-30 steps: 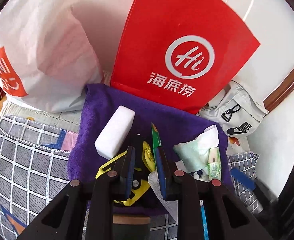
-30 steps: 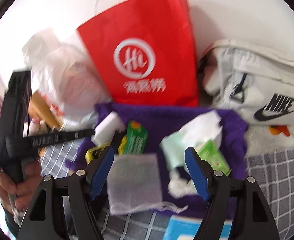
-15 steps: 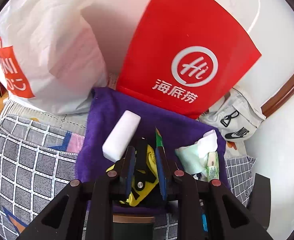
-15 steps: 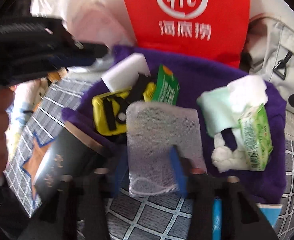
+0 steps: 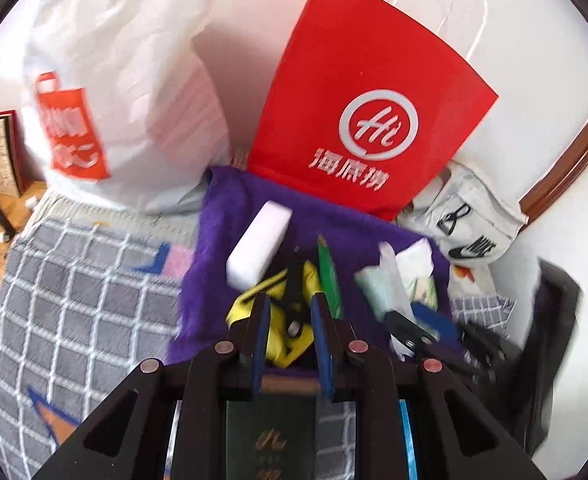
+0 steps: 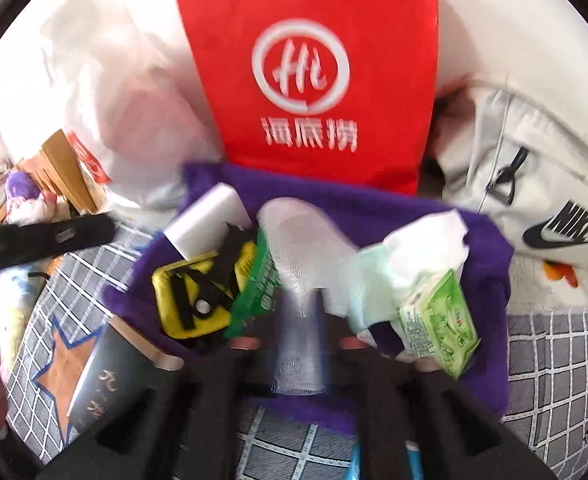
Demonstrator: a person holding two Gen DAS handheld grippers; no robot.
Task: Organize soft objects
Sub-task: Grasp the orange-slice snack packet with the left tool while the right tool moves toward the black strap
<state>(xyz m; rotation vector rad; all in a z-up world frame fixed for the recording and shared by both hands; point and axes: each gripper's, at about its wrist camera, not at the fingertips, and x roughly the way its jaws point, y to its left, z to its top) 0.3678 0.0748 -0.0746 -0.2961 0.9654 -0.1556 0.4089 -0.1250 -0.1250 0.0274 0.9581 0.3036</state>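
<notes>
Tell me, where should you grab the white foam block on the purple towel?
Grip the white foam block across its two long sides, near the middle, coming down from above. It lies flat on the purple towel as a long bar, so its narrow width probably fits between the fingers. The end by the yellow tape measure is crowded.

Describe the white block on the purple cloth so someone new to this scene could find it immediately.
Start at the red paper bag standing against the wall; the purple cloth spreads out before it. On the cloth's left part lies the white block, beside the yellow item. It alone is plain, smooth and rectangular, with no print or crumpling.
</notes>
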